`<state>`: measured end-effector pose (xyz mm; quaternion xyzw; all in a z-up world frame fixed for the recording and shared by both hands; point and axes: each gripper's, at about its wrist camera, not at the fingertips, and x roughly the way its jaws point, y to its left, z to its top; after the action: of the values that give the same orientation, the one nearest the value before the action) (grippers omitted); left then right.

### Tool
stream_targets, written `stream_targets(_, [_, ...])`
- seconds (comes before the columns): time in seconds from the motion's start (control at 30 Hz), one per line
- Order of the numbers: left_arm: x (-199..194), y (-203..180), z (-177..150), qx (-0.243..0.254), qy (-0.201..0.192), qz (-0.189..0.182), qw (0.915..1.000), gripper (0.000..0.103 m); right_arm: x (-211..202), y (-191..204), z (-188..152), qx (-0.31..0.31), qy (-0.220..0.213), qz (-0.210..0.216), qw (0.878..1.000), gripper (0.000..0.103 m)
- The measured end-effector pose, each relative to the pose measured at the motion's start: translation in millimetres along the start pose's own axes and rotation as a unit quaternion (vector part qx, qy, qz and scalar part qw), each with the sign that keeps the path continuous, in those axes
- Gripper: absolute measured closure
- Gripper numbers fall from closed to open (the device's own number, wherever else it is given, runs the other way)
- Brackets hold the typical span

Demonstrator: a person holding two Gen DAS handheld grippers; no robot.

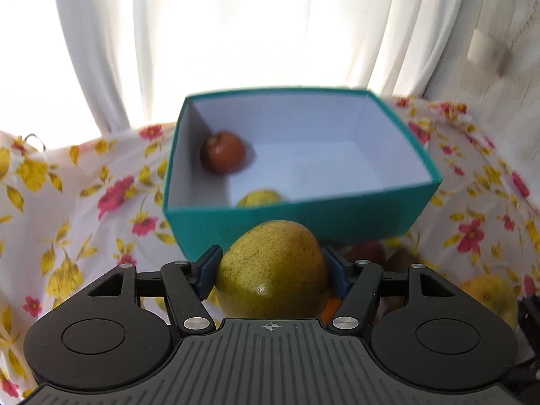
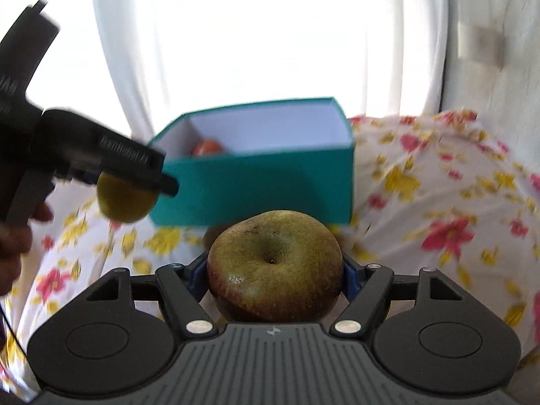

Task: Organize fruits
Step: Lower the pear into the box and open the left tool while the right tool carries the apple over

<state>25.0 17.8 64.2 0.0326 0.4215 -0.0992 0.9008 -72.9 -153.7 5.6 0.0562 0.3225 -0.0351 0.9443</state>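
A teal box (image 1: pixel 290 219) with a white inside stands on the flowered cloth; it also shows in the right wrist view (image 2: pixel 256 182). In it lie a red-brown fruit (image 1: pixel 222 151) and a yellow fruit (image 1: pixel 259 199) near the front wall. My left gripper (image 1: pixel 272 263) is shut on a yellow-green pear (image 1: pixel 273 270), held just in front of the box. In the right wrist view the left gripper (image 2: pixel 128 172) and its pear (image 2: pixel 123 202) hang left of the box. My right gripper (image 2: pixel 275 270) is shut on a green-brown apple (image 2: pixel 275 266), short of the box.
The flowered cloth (image 1: pixel 84 202) covers the surface. More fruit lies on it at the right: a yellow one (image 1: pixel 489 297), dark ones (image 1: pixel 398 260) and a bit of orange (image 1: pixel 329 308). White curtains (image 1: pixel 236 33) hang behind the box.
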Motion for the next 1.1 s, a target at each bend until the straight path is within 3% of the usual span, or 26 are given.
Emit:
stream_targets(0.33, [-23, -16, 38, 0.000, -0.057, 0.028, 0.9980, 0.033, -9, -25, 57, 0.008, -0.069, -0.010, 0.998, 0.030])
stream_targets(0.67, [11, -14, 46, -0.011, -0.045, 0.067, 0.9967, 0.034, -11, -35, 71, 0.006, -0.072, -0.009, 0.997, 0.030])
stream_targets(1.1, [52, -8, 56, -0.020, -0.033, 0.075, 0.9965, 0.034, -13, -34, 67, 0.014, -0.066, -0.018, 0.998, 0.030])
